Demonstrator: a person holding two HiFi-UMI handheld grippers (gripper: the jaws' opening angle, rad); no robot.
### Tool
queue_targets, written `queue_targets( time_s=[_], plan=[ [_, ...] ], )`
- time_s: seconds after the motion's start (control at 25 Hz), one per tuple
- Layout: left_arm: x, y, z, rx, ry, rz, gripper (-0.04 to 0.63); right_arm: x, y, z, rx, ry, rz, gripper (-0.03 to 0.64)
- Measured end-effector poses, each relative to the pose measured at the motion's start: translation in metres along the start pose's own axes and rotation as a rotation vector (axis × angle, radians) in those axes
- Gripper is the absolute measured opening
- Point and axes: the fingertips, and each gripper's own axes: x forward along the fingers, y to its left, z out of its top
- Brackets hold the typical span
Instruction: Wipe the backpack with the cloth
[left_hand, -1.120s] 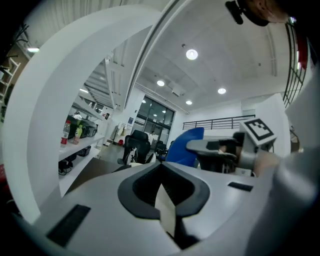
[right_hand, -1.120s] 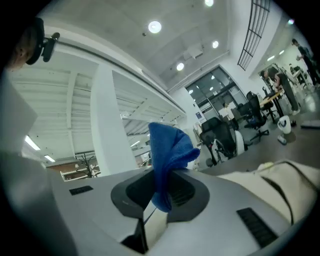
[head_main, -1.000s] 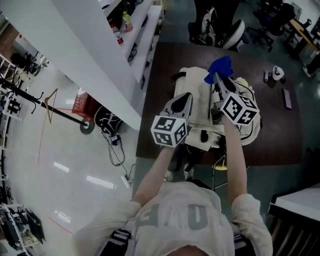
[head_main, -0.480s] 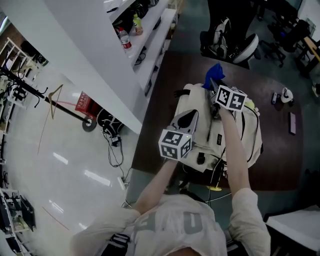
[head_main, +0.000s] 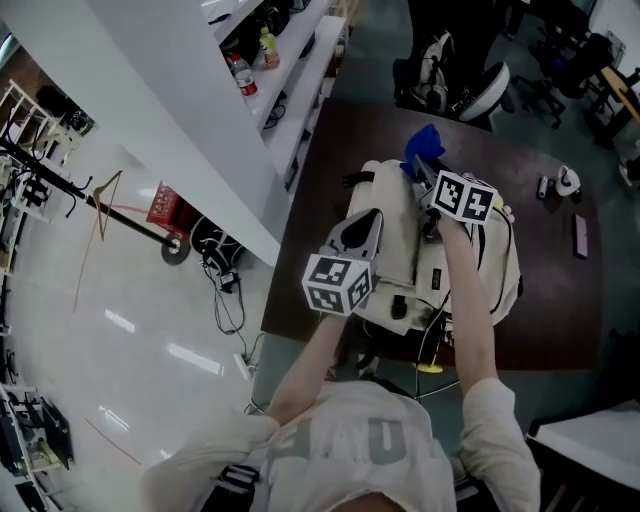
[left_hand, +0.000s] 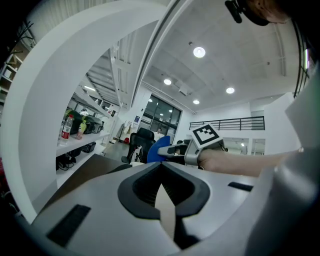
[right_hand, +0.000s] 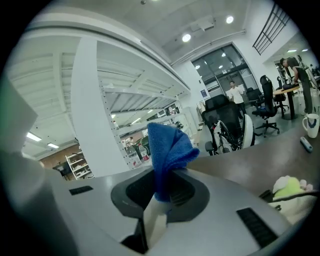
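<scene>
right claw (head_main: 424, 172) pinches cloth (head_main: 427, 140) at backpack's (head_main: 398, 212) far end; left claw (head_main: 368, 218) pressed together, empty. wipe looks barely begun.

Looks like an open-plan office: black swivel chairs (right_hand: 223, 120), long white shelving (head_main: 300, 90) holding bottles (head_main: 241, 73), recessed ceiling lights (left_hand: 199, 52), tall glass doors (left_hand: 162, 112).

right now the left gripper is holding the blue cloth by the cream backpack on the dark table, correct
Not quite: the right gripper holds the blue cloth, as the right gripper view shows. The left gripper is shut and empty. The cloth is by the cream backpack on the dark table.
</scene>
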Motion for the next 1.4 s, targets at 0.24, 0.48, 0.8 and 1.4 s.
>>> queue_targets(
  time_s=[0.24,0.48,0.8,1.4],
  plan=[
    [-0.022,-0.002,0.007,-0.006,-0.023,-0.016,0.005,-0.047,0.028,-0.02,0.006,-0.021,0.009,0.043],
    [-0.043,0.001,-0.003,-0.017,0.001,-0.02,0.005,-0.088,0.064,-0.055,0.001,-0.042,0.003,0.043],
    [-0.059,-0.014,-0.011,-0.011,0.019,-0.068,0.005,-0.135,0.107,-0.102,-0.04,-0.038,-0.024,0.043],
    [-0.075,-0.029,-0.028,-0.034,0.063,-0.126,0.003,-0.178,0.134,-0.169,0.095,-0.006,-0.052,0.043]
  ],
)
